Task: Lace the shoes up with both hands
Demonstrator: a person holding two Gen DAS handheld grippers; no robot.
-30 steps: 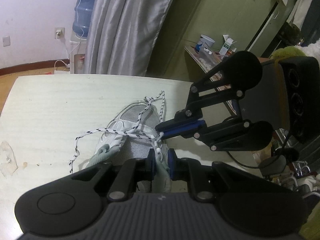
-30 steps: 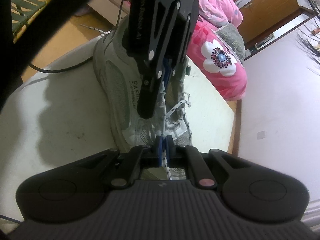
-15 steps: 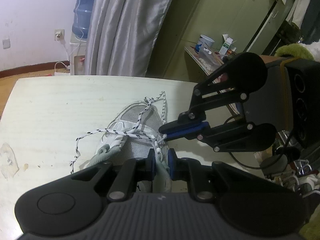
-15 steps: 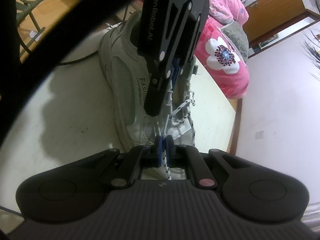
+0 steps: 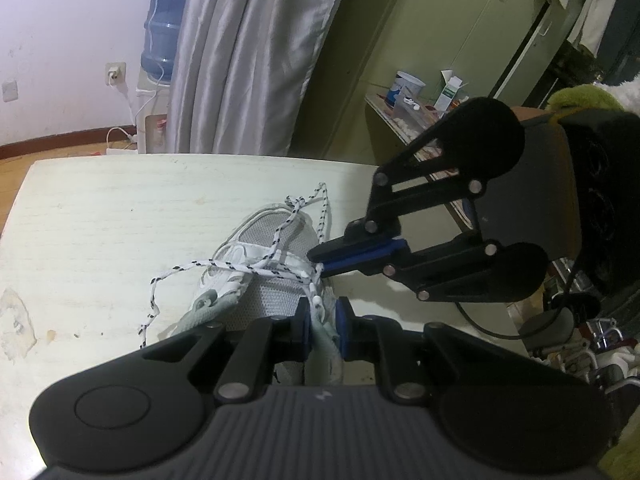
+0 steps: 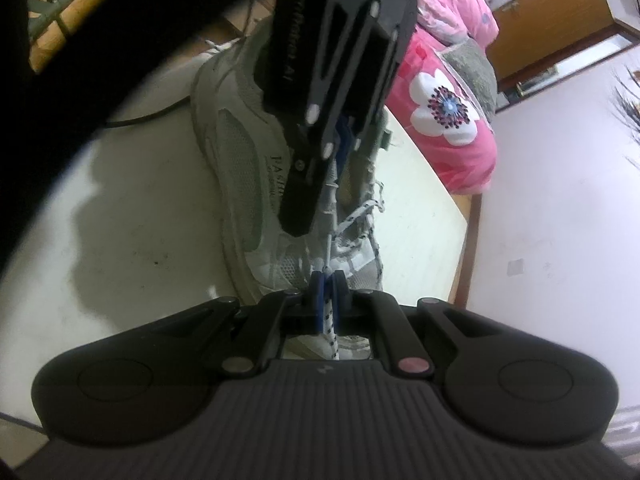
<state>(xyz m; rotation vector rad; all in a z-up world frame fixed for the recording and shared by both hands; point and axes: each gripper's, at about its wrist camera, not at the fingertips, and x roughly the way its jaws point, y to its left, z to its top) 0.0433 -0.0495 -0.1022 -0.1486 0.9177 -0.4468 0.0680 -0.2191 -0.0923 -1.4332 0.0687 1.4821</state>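
The right tool [image 6: 327,280] is seen pinched tight on the white, dark-flecked shoelace [image 6: 330,322], which runs between its blue pads and on up toward the sneaker [image 6: 236,148]. In the left wrist view the same right tool [image 5: 316,259] comes in from the right side, its narrow tips pressed together at the lace just above the shoe's tongue.

The left tool [image 5: 322,312] is held low over the rear of the sneaker [image 5: 276,240], its blue pads set a narrow gap apart with the grey-green tongue of the shoe and a white lace end lying between them; whether the pads actually grip either cannot be told. In the right wrist view the left tool [image 6: 300,228] hangs over the shoe from above, hiding much of the upper.

The grey and white mesh sneaker lies on the pale desk [image 5: 120,208], toe pointing away from the left camera. Loose lengths of the shoelace [image 5: 240,266] are draped across the upper and trail onto the desk to the left, with a small tangle near the toe.

Behind the desk a grey curtain [image 5: 248,52] and a blue water bottle [image 5: 166,20] are visible; a pink flowered quilt [image 6: 444,112] is seen beyond the desk's far edge.
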